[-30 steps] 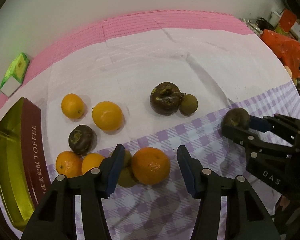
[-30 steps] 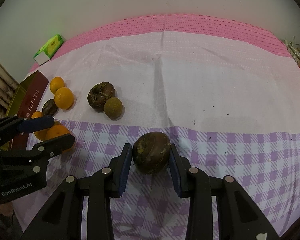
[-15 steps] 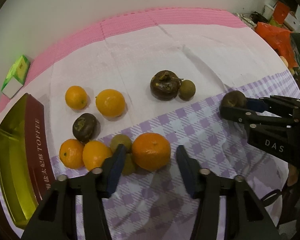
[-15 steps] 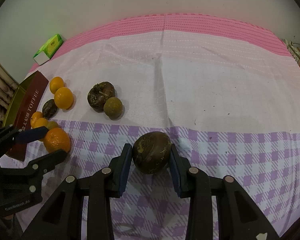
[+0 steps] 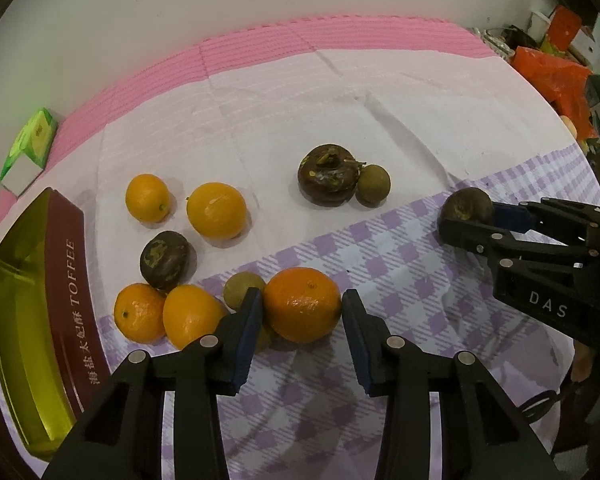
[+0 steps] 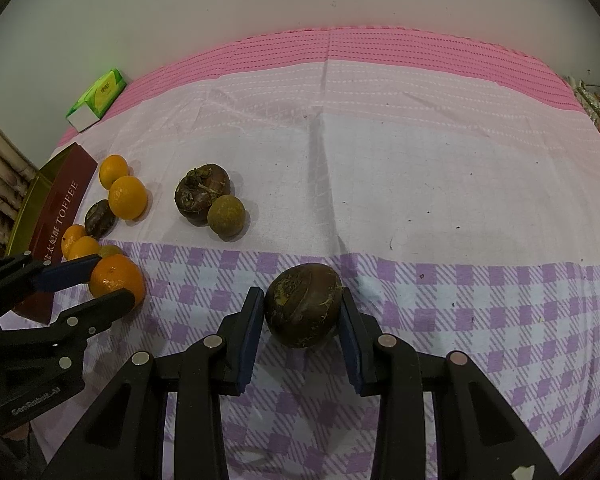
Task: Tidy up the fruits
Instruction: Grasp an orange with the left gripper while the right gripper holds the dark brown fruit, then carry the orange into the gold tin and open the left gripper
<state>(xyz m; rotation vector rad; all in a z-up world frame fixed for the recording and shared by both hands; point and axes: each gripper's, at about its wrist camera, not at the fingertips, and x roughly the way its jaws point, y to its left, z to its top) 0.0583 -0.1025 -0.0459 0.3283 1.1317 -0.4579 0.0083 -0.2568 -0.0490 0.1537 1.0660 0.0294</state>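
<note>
1. The left gripper [image 5: 302,322] is closing on the orange [image 5: 302,304] near the cloth's [image 5: 380,120] left edge, jaws narrower than a second ago.
2. The right gripper [image 6: 302,322] is pinching the brown fruit [image 6: 303,305] mid-cloth; both look ready for lifting.

Woven cloth [image 6: 420,160], matt, creased, over worktop. Glossy tin [image 5: 28,300], gold-lined. Pebbled, faintly shiny orange [image 5: 302,304]. Dull, rough brown fruit [image 6: 304,310]. Matt black plastic fingers [image 5: 240,340], silvery metal rivets. Printed card box [image 6: 98,98].

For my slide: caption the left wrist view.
Left gripper closing around an orange on the checked cloth.
</note>
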